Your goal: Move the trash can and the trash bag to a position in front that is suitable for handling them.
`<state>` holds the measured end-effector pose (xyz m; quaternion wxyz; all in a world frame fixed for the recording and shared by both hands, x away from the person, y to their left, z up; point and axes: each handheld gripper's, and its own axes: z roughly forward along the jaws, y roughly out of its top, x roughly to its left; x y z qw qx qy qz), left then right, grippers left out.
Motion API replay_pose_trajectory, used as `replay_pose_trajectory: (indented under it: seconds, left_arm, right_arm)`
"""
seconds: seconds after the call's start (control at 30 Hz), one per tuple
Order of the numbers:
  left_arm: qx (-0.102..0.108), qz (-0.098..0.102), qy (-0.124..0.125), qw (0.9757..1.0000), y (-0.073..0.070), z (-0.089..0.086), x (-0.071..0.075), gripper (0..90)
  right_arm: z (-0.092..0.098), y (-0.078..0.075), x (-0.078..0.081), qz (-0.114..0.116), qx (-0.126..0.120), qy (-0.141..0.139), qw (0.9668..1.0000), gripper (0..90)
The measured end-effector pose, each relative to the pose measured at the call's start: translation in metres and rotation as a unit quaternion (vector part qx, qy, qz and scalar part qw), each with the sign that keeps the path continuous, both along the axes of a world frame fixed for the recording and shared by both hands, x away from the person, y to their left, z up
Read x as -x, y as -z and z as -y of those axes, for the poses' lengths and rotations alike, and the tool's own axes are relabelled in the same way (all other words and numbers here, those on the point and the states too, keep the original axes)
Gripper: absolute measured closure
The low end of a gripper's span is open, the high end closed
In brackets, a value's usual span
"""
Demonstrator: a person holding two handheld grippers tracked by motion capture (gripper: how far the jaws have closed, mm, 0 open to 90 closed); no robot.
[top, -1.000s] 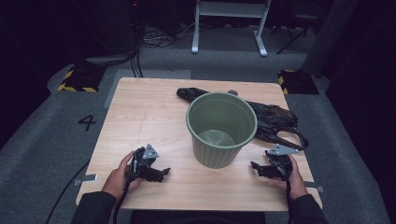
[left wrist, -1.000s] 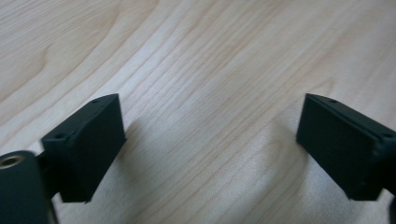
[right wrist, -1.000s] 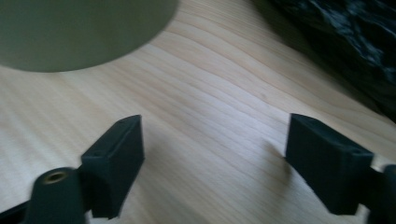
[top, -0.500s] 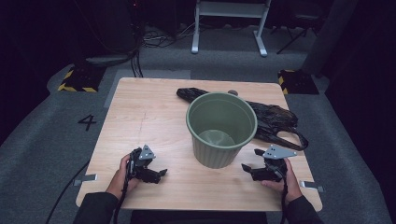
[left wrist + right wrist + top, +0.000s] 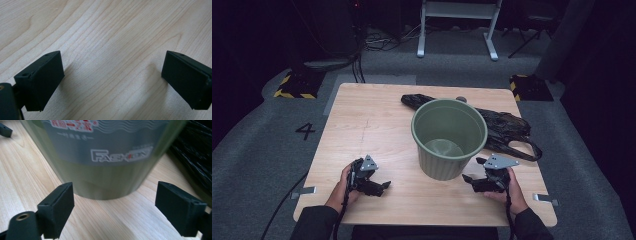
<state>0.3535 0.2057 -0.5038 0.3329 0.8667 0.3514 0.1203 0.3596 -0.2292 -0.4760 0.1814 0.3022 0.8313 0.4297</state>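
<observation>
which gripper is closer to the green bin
The right gripper: its open jaws point at the base of the green bin. The left gripper sits farther off over bare table.

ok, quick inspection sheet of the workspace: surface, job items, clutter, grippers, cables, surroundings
Surface: wooden table, light grain, no spills seen.
Job's things: green bin upright and empty near the middle; black plastic bag lying crumpled behind and to its right.
Clutter: nothing seen.
Grippers: left gripper open, low over bare wood at the near left; right gripper open, at the bin's base, not touching it.
Cables: one trails from each gripper toward the person; more lie on the floor beyond the table.
Surroundings: grey floor marked 4, hazard-striped blocks, white stand at the back.
</observation>
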Motion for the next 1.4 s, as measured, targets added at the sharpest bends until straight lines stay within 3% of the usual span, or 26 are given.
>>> replay_pose_trajectory:
  seconds: [0.23,0.93,1.13,1.4]
  left_arm:
    - [-0.001,0.001,0.001,1.0000,0.000,-0.003,0.002,4.5]
    - [-0.001,0.002,0.002,1.0000,0.000,-0.003,0.002,4.2]
    - [-0.002,0.001,0.000,1.0000,0.000,-0.003,0.003,4.2]
    - [-0.002,0.001,0.001,1.0000,0.000,-0.003,0.002,3.7]
  right_arm:
    - [-0.011,-0.001,-0.003,0.013,0.006,-0.009,0.9999,16.0]
    - [-0.042,-0.002,-0.022,0.022,0.002,-0.016,0.9996,15.0]
    - [-0.057,-0.007,-0.032,0.026,-0.004,-0.012,0.9996,15.2]
    - [-0.077,-0.016,-0.054,0.036,0.015,-0.017,0.9991,15.8]
